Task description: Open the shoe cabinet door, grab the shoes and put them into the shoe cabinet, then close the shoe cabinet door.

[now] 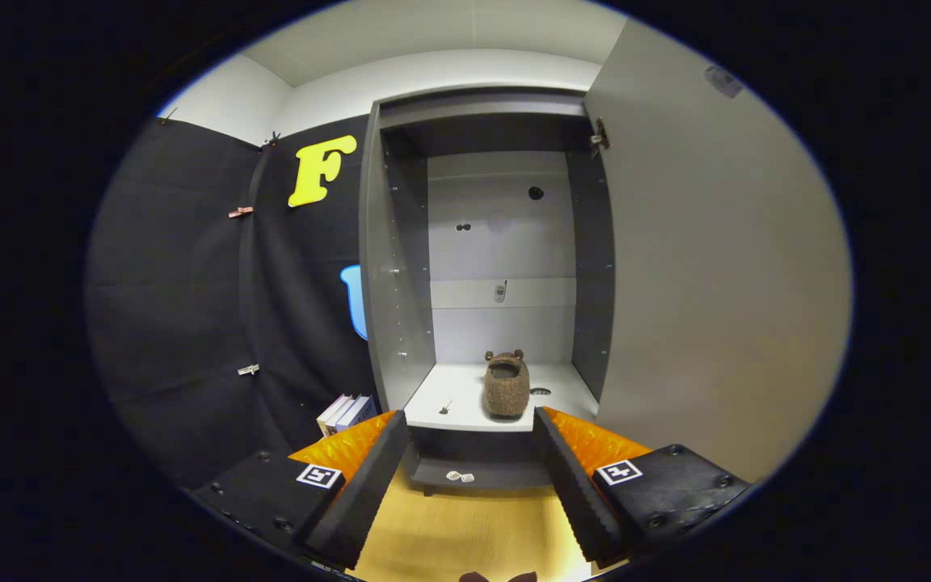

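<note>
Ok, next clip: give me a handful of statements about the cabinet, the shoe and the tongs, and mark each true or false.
1. The shoe cabinet door stands open. True.
2. The brown fuzzy shoe sits on the wooden floor in front of the cabinet. False: it rests on the shelf inside the shoe cabinet.
3. The tongs are open with nothing between the fingers. True.
4. The tongs are clamped on the shoe. False: the shoe lies beyond the fingers, apart from them.
5. A few books stand beside the cabinet, against the black cloth. True.
</note>
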Available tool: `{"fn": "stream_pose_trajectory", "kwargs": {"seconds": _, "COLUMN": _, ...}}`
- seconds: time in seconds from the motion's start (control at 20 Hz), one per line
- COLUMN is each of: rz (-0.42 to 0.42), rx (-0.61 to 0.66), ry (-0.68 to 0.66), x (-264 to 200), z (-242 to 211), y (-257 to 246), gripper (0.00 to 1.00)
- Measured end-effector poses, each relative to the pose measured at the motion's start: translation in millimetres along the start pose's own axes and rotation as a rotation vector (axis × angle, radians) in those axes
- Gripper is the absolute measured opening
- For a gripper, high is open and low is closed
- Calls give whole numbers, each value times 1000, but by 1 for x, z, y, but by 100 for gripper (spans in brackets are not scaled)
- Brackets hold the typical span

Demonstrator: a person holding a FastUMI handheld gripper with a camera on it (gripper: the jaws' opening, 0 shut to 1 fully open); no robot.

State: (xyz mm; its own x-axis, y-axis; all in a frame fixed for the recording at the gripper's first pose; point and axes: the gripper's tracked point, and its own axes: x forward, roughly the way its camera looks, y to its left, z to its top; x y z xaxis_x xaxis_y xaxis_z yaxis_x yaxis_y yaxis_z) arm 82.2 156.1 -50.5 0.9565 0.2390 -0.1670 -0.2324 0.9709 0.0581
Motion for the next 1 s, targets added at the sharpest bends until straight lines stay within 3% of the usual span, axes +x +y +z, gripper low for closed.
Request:
{"fn": "stream_pose_trajectory", "kwargs": {"seconds": 0.3, "rz": 22, "rx": 17, "ry": -15, "x": -104, "z": -11, "y": -23, "gripper": 99}}
{"fn": "stream_pose_trajectory", "kwargs": {"seconds": 0.55, "rz": 24, "rx": 43, "ry": -23, "x": -157, "z": -2, "y": -64, "gripper": 99}}
{"fn": "stream_pose_trajectory", "kwargs": {"seconds": 0.75, "rz": -50, "rx": 35, "ry": -65, "x": -184, "z": 14, "y": -130, "gripper": 99}}
{"fn": "stream_pose_trajectory", "kwargs": {"seconds": 1.0, "rz": -200, "rx": 26, "ry": -100, "x": -176, "z": 32, "y": -218, "gripper": 98}}
